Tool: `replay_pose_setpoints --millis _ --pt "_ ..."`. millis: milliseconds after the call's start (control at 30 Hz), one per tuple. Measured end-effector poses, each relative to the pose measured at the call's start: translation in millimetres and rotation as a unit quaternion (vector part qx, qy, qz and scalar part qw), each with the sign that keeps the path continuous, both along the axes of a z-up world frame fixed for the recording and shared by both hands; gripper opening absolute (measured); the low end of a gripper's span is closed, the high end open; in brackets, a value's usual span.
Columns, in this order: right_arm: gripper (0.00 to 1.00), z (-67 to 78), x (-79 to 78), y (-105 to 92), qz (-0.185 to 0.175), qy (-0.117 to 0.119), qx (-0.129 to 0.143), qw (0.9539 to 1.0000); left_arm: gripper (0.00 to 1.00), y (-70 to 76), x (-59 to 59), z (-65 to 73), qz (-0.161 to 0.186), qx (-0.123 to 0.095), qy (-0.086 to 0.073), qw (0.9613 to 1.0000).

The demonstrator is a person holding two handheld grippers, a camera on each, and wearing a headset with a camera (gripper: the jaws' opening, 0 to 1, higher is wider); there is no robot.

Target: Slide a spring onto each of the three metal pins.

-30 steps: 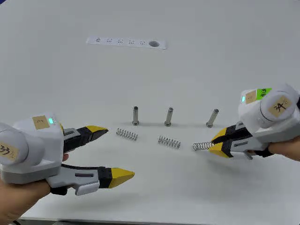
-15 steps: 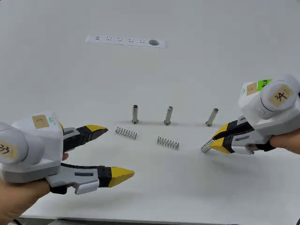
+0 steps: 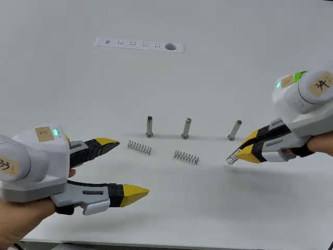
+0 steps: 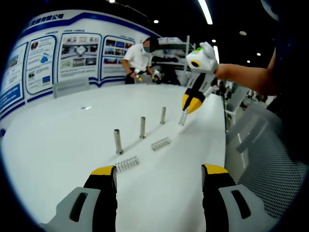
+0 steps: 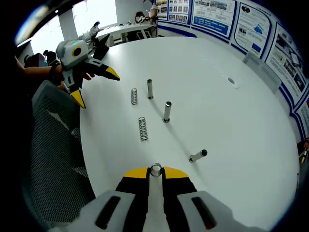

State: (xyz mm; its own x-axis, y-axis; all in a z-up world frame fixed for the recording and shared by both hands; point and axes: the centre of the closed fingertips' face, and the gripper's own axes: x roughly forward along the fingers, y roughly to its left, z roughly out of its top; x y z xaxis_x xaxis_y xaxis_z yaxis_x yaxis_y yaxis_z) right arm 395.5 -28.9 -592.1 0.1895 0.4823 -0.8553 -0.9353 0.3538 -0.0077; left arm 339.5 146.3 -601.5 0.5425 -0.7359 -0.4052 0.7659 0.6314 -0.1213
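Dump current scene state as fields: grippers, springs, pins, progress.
left gripper: open, holding nothing
right gripper: shut on the held spring, close to the right pin
held spring: one end in the jaws, free end angled down toward the table
loose springs: left spring and middle spring, lying flat on the table
pins: left pin, middle pin and right pin, standing in a row, all bare
progress: zero of three springs on
other: power strip at the far side
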Motion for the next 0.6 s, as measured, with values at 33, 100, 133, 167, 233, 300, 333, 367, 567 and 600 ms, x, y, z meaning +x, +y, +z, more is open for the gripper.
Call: replay_pose_setpoints --millis 33,100,133,167,233,300,333,367,567,600 --pt "0.11 4.3 2.6 -1.1 -0.001 -0.001 0.000 1.0000 0.73 0.1 -0.3 -0.1 0.000 0.000 0.000 1.0000" --pt "0.11 11.4 7.2 -2.7 -0.003 -0.002 0.001 1.0000 0.73 0.4 -0.7 -0.6 0.000 0.000 0.001 1.0000" --pt "0.11 13.7 9.0 -3.3 -0.004 -0.003 0.000 1.0000 0.73 0.6 -0.8 -0.8 0.001 0.000 0.001 1.0000" --pt "0.11 16.0 11.4 -4.0 -0.005 -0.005 0.000 1.0000 0.73 0.7 -0.8 -1.0 0.001 0.000 0.001 1.0000" --pt "0.11 21.0 16.6 -5.9 -0.006 -0.010 -0.004 0.9999 0.73 0.8 -0.8 -1.2 0.001 -0.001 0.001 1.0000" --pt "0.11 25.8 22.4 -7.7 -0.008 -0.016 -0.006 0.9998 0.73 0.9 -0.4 -0.7 0.001 0.000 0.000 1.0000" --pt "0.11 27.7 25.0 -8.5 -0.009 -0.018 -0.007 0.9998 0.73 1.0 -0.3 -0.3 0.001 -0.001 0.000 1.0000" --pt "0.11 30.7 28.5 -9.4 -0.009 -0.021 -0.009 0.9997 0.73 1.2 0.1 0.3 0.002 -0.001 -0.001 1.0000" --pt "0.11 40.4 46.3 -12.9 -0.015 -0.034 -0.015 0.9992 0.73 2.2 0.5 1.4 0.003 0.000 -0.002 1.0000" --pt "0.11 41.7 49.3 -13.0 -0.016 -0.035 -0.016 0.9991 0.73 2.5 0.3 1.3 0.003 0.001 -0.001 1.0000"
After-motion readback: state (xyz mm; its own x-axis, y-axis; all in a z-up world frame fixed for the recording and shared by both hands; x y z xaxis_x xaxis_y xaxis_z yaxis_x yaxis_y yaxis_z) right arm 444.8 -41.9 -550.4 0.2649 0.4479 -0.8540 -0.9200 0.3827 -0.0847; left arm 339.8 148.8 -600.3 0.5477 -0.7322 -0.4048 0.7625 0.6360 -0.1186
